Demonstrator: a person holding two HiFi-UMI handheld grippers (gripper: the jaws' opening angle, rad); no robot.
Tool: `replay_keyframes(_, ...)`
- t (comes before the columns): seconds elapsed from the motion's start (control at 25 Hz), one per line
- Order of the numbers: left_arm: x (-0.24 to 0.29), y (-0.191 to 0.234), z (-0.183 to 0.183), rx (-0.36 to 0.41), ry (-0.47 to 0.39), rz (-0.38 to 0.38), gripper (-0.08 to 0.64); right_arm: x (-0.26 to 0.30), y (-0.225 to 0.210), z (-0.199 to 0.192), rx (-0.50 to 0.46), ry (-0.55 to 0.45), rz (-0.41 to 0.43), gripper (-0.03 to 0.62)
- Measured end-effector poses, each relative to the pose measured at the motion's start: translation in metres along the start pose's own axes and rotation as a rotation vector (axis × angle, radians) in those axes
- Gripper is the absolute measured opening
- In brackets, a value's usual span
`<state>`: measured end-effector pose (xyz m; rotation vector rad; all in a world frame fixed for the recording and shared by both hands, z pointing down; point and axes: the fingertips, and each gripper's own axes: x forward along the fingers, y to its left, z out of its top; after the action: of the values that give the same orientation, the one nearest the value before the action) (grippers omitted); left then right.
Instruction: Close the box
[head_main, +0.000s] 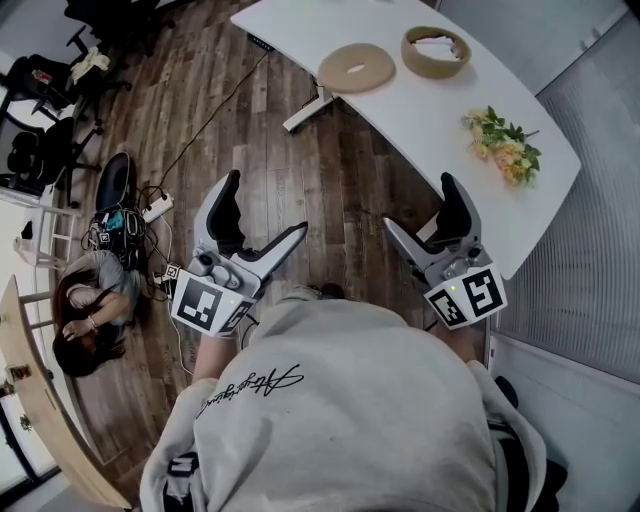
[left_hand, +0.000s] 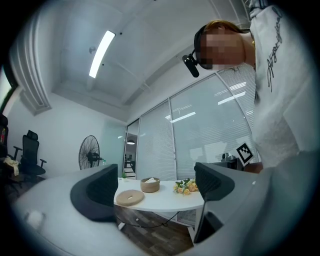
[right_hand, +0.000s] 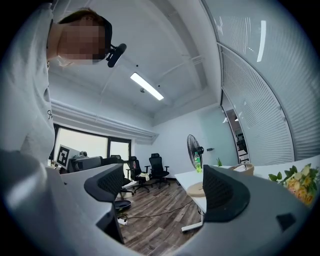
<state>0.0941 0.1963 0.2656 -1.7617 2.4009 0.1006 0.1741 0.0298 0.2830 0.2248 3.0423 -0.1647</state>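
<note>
While both tools hang out in front of me with nothing in them, here's the picture: the left tool (head_main: 266, 204) has its jaws spread wide, the right tool (head_main: 420, 203) likewise, and nothing sits between either pair. The box (head_main: 436, 52) stands well ahead of both, open-topped, on the white counter (head_main: 420, 120). Its round lid (head_main: 356, 68) lies flat just beside it, on the side nearer the left tool.

Risks now. That lid is a low disc lying flush, so I reckon a clumsy pinch could skid it along the counter or off the edge. Set down crooked, it could shove the box, which looks light.

Flowers (head_main: 505, 146) lie ahead of the right tool, a little to its outer side, and a careless sweep would catch them. Off the left tool's outer side, cables (head_main: 150, 210) trail across the floor, and a person (head_main: 85, 300) sits beyond them, away from my line to the box.
</note>
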Motion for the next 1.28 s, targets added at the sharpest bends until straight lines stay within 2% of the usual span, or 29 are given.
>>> replay_keyframes(0.6,-0.022,0.009,-0.002,-0.002,0.014,0.061,0.466,0.015,0.017,-0.008,0.021,0.018,0.062,0.483)
replay_keyframes(0.8,-0.028,0.016,-0.01,-0.01,0.042,0.076,0.466,0.027,0.019,-0.012,0.032,0.024,0.087,0.482)
replay_keyframes(1.08,-0.013,0.038,-0.016,0.055,0.046,0.066,0.466,0.057,0.014,-0.013,0.011,0.027,0.104,0.482)
replay_keyframes(1.28,0.013,0.07,-0.034,0.048,0.035,0.046,0.466,0.081,-0.01,-0.023,-0.002,0.034,0.069,0.482)
